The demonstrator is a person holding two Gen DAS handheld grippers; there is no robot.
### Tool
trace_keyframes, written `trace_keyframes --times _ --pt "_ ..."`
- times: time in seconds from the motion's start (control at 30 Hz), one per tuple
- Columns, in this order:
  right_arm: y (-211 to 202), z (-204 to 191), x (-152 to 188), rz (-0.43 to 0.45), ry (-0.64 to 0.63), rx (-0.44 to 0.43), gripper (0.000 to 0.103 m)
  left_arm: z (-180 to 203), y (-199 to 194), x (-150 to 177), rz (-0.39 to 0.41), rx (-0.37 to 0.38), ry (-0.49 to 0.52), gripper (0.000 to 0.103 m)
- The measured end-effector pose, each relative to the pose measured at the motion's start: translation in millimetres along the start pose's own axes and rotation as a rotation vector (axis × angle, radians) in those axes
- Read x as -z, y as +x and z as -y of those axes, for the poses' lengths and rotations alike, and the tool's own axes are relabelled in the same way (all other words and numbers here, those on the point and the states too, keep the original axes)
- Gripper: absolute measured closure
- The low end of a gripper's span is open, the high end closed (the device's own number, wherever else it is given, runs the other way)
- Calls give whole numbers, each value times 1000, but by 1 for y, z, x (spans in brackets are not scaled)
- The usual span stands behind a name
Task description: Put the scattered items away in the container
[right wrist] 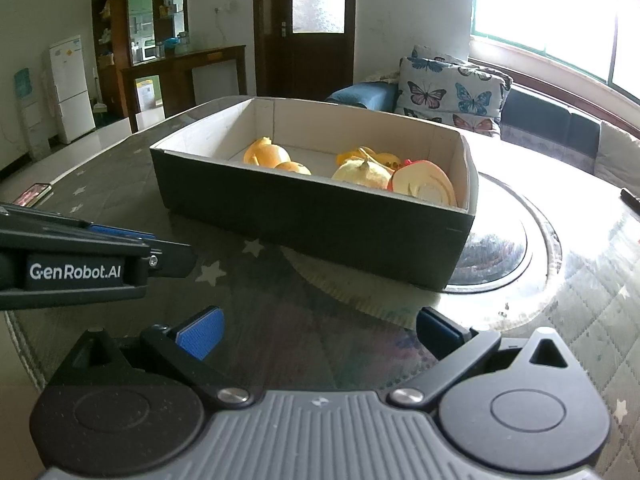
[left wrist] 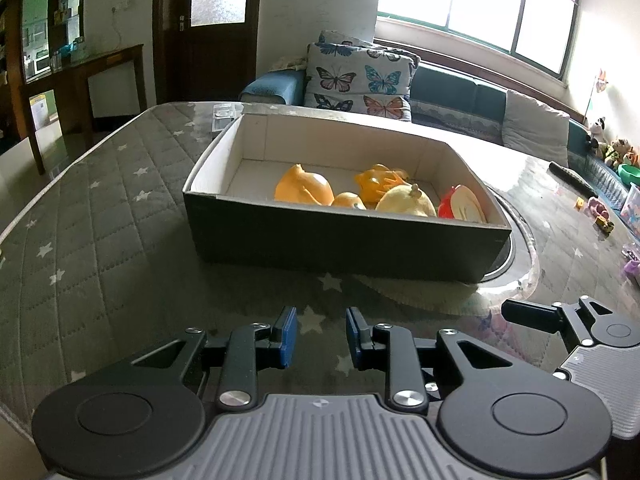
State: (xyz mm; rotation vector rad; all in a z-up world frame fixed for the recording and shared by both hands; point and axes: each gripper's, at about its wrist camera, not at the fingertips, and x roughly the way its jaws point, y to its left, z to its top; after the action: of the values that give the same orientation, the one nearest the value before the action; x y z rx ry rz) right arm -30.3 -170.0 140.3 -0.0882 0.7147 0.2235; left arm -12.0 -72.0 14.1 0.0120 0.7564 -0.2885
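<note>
sitting beyond both empty grippers, the box (left wrist: 344, 236) holds the toys (left wrist: 406, 200).

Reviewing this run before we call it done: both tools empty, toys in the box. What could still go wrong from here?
1. The box sits partly over the round insert in the table, near the glass edge; a nudge could tip or slide it.
2. The red-and-cream toy leans on the box's end wall, close to the rim; a bump might spill it.
3. The left tool and right tool hover close together and could collide.
</note>
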Motion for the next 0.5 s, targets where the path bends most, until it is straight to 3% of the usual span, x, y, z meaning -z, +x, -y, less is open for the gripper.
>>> trace_keyframes --times 0.5 --pt "17 4 -17 -19 13 0 0 -2 17 -24 -8 -1 26 75"
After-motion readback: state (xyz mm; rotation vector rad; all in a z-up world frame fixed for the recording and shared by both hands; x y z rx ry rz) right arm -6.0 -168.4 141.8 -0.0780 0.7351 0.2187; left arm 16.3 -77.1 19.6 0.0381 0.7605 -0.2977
